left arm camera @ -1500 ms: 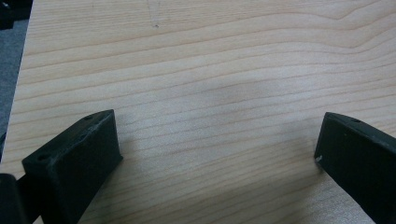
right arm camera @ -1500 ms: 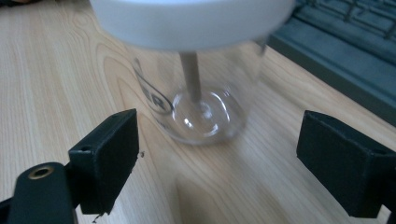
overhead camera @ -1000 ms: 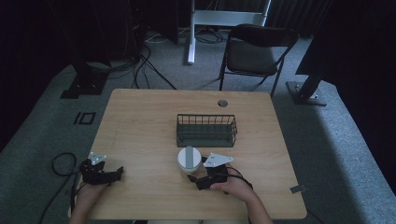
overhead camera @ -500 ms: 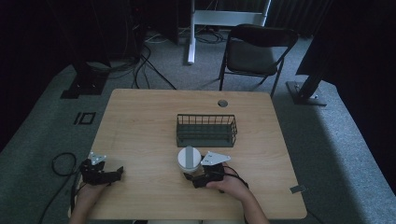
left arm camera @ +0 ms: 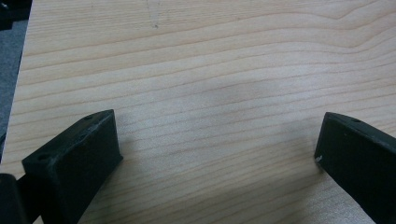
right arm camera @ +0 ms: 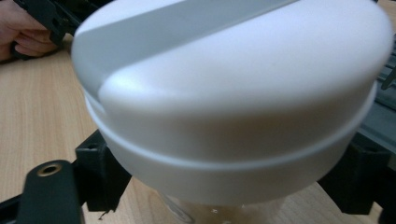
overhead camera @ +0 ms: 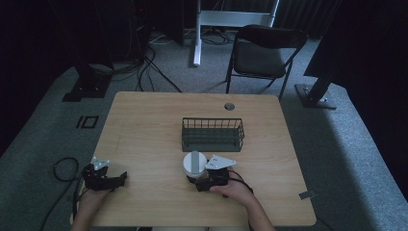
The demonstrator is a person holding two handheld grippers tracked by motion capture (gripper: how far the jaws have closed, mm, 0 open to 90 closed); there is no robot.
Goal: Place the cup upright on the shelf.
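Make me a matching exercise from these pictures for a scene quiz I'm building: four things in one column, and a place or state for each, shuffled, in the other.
Things:
1. wire basket
2. jar
3. left gripper
4. chair

Places or states:
A. on the floor beyond the table's far edge
B. open over bare wood, near the table's front left corner
C. white-lidded, between the right gripper's jaws
D. empty, near the middle of the table

Pairs: 1-D, 2-C, 3-B, 4-A
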